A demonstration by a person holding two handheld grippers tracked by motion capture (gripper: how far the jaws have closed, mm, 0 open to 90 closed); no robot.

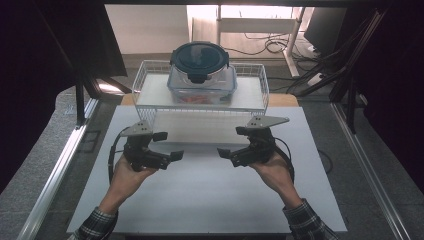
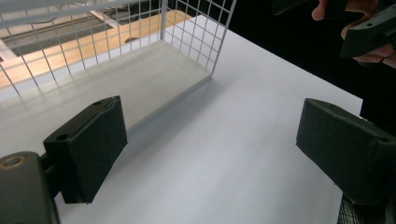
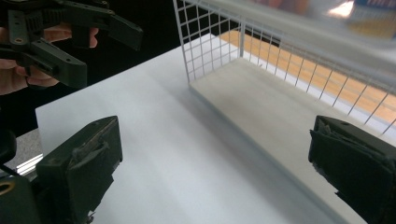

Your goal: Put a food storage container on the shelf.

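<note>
Both my tongs were wide open and empty — left tongs (image 1: pixel 167 145), right tongs (image 1: pixel 232 141) low over the counter (image 1: pixel 210 200). The lidded container (image 1: pixel 202 72) sat on the wire rack (image 1: pixel 150 85) straight ahead, above and centred between them — neither hand nearer.

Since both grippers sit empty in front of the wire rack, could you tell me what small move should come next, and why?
Probably lift both grippers forward towards the lidded container on the wire rack's top shelf. The left gripper and right gripper are open with nothing between the fingers, low over the white table, well short of the container, one on either side of its line.
</note>
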